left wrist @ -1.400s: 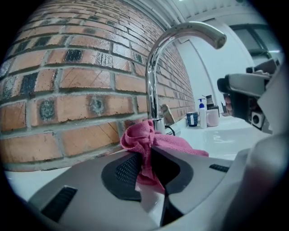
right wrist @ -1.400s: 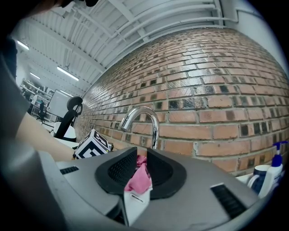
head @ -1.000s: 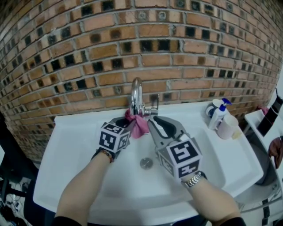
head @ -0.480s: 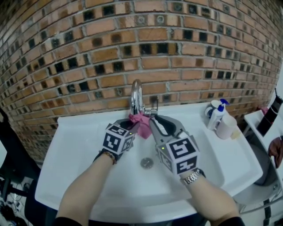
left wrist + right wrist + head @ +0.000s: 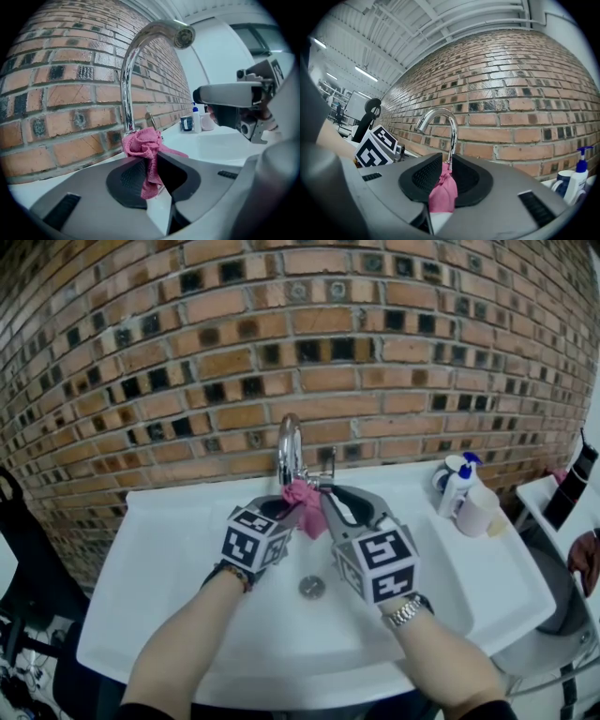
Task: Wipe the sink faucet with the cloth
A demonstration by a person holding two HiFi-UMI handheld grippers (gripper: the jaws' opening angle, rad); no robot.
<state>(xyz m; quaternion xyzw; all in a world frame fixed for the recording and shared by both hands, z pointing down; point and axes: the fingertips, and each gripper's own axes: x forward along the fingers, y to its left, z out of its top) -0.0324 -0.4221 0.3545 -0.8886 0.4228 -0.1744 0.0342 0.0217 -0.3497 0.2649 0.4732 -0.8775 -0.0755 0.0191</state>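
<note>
A chrome gooseneck faucet (image 5: 289, 448) stands at the back of the white sink (image 5: 169, 587). A bunched pink cloth (image 5: 305, 495) sits against the faucet's base. My left gripper (image 5: 284, 504) is shut on the cloth from the left. My right gripper (image 5: 327, 496) is shut on the same cloth from the right. In the left gripper view the cloth (image 5: 144, 152) is pinched between the pads just before the faucet's stem (image 5: 125, 93). In the right gripper view the cloth (image 5: 443, 190) hangs between the pads, and the faucet (image 5: 451, 129) rises right behind it.
A brick wall (image 5: 281, 334) stands close behind the faucet. The faucet's lever (image 5: 328, 463) sticks up just right of the stem. A pump bottle (image 5: 459, 486) and a cup (image 5: 478, 510) stand on the sink's right rim. The drain (image 5: 311, 587) lies below the grippers.
My left gripper has shifted a little right and up with the cloth, closer to the faucet's base. The right gripper has kept still.
</note>
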